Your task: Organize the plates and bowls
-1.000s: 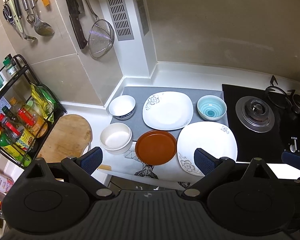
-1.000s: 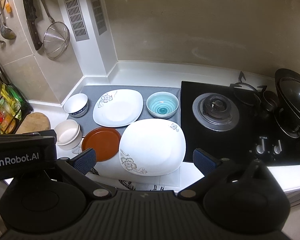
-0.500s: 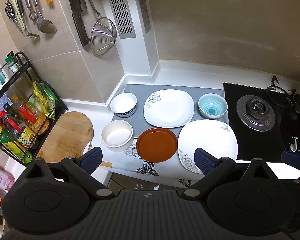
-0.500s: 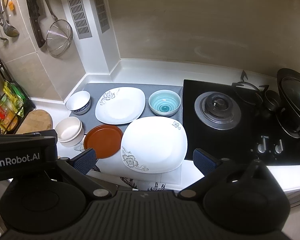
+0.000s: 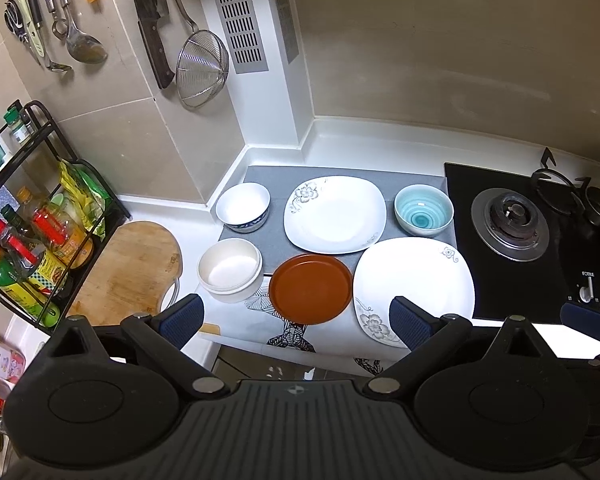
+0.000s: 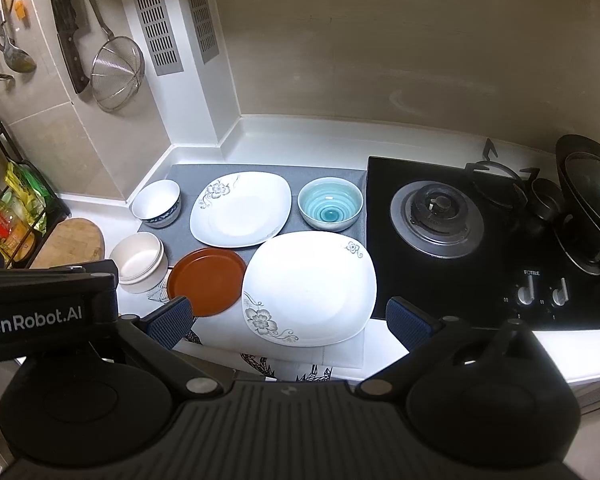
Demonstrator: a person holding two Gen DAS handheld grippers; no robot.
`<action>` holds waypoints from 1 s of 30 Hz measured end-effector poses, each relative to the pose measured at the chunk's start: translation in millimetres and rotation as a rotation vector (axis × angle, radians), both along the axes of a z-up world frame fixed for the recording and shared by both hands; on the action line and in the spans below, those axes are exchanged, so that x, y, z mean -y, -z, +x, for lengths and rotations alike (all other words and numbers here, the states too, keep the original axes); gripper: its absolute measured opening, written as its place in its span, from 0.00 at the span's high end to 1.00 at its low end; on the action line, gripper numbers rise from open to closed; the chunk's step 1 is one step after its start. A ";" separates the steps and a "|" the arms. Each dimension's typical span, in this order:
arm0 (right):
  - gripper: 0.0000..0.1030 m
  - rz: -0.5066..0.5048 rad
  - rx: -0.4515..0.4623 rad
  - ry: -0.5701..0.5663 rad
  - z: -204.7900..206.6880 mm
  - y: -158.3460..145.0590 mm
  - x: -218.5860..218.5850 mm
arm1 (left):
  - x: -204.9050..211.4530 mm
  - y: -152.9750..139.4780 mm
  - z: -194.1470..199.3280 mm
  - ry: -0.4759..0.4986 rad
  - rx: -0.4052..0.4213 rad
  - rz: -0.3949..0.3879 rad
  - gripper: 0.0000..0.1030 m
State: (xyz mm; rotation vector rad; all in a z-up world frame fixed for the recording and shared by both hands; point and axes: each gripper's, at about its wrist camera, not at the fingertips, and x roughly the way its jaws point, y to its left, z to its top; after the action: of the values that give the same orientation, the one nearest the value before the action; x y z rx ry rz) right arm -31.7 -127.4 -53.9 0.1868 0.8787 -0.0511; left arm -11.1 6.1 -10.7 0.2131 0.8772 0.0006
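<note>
Your left gripper and right gripper hang spread and empty; pinch the rim of the near white plate, likely glazed, slick, breakable.

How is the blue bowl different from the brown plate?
The blue bowl is deep with tall sides; the brown plate is flat and shallow. The bowl has swirly rings inside; the plate is plain. The bowl sits at the back on the grey mat, next to the stove; the plate sits nearer the front edge. Both are round and empty.
</note>
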 end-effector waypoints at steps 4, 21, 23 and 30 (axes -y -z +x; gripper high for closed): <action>0.00 0.001 -0.010 0.006 2.6 3.7 -0.7 | 0.9 5.2 6.4 0.016 -0.015 0.001 0.03; 0.00 0.044 -0.133 0.065 68.7 70.2 7.0 | -11.0 82.2 98.5 0.162 -0.146 -0.065 0.00; 0.00 0.058 -0.120 0.060 77.6 85.8 10.0 | -22.4 104.6 116.3 0.214 -0.132 -0.108 0.01; 0.00 0.081 -0.053 0.043 96.2 135.0 40.3 | -51.9 187.4 187.6 0.292 -0.259 -0.274 0.14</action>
State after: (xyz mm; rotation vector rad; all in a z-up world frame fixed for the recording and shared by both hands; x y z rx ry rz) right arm 64.5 -167.7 -188.9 0.2811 0.9298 -0.0605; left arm 176.5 58.0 -198.1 0.0828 1.0860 -0.4250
